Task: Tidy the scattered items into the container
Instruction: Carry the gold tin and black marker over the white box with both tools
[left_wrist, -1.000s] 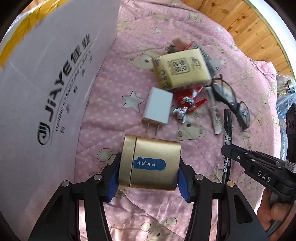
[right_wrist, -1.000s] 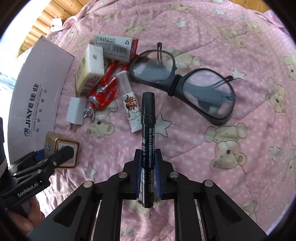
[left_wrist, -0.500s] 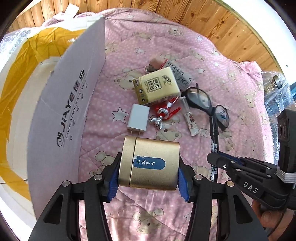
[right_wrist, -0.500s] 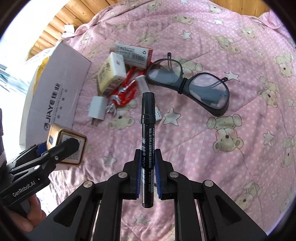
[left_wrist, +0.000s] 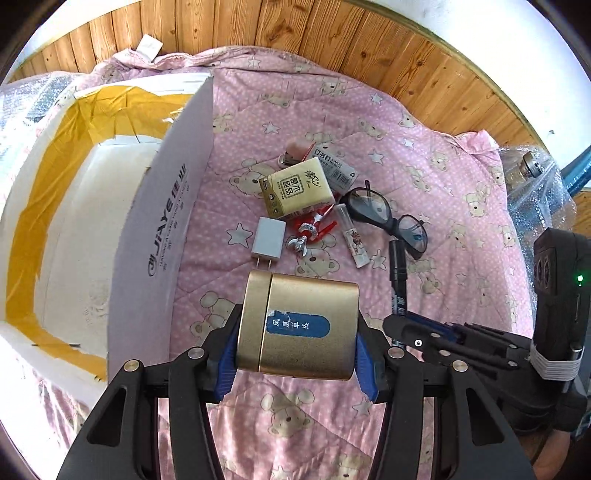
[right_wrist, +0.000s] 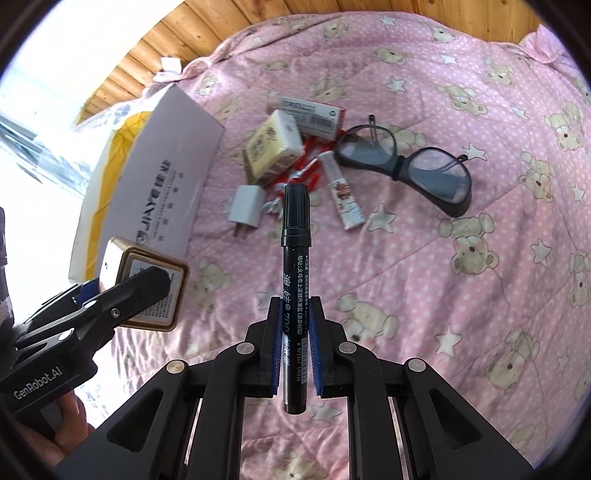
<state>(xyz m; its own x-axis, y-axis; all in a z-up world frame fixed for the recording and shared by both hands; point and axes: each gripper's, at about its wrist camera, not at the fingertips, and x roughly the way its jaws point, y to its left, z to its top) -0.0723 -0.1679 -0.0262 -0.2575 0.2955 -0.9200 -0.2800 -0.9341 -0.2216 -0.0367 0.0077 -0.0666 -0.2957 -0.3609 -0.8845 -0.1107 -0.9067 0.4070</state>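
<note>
My left gripper (left_wrist: 297, 354) is shut on a gold tin (left_wrist: 301, 328) with a blue label, held above the pink quilt. My right gripper (right_wrist: 294, 347) is shut on a black marker (right_wrist: 294, 266), lifted off the quilt. The open cardboard box (left_wrist: 162, 206) with yellow tape stands at the left, its flap raised. On the quilt lie a white charger (left_wrist: 269, 242), a yellow tissue pack (left_wrist: 297, 190), a red clip (left_wrist: 314, 229), a small tube (left_wrist: 355, 243), black glasses (left_wrist: 388, 218) and a staple box (left_wrist: 338, 168). From the right wrist the tin (right_wrist: 144, 284) shows at the left.
A wooden wall (left_wrist: 332, 40) runs behind the bed. Bubble wrap (left_wrist: 535, 192) lies at the right edge and more behind the box. A hand (right_wrist: 70, 421) holds the left gripper's handle. Bare quilt (right_wrist: 461, 295) spreads on the right.
Both grippers have risen and pulled back with the tin and the marker. The pile looks smaller, and the box's inside now shows in the left wrist view.
</note>
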